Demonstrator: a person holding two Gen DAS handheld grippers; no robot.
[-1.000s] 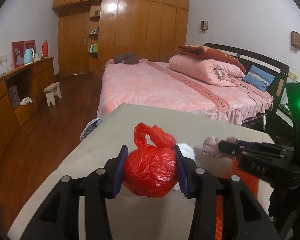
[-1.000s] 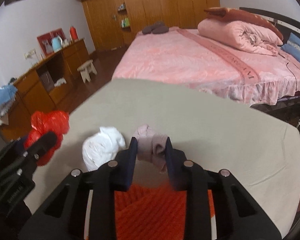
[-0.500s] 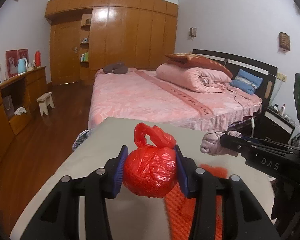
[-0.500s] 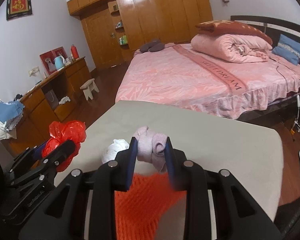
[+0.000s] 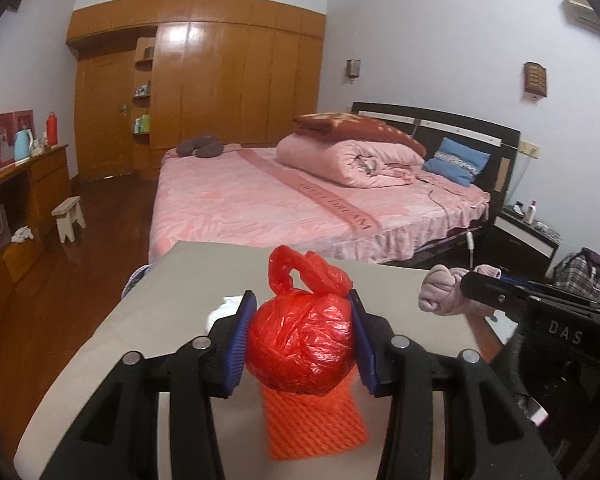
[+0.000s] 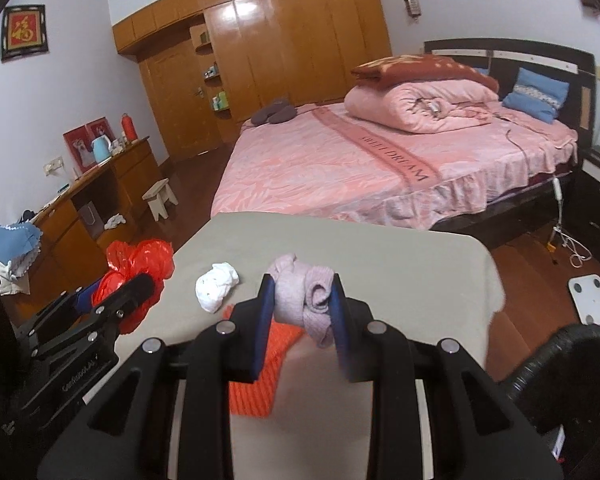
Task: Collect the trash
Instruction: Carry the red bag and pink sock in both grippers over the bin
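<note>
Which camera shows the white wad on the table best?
The right wrist view: the white wad lies in full sight on the table. The left wrist view shows only a sliver of it behind a jaw.

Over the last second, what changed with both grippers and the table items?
Both grippers rose and drew back from the table, lifting their loads: the left gripper the red bag, the right gripper the pink cloth bundle. Both grips are unchanged. The white wad and orange mesh stayed put.
</note>
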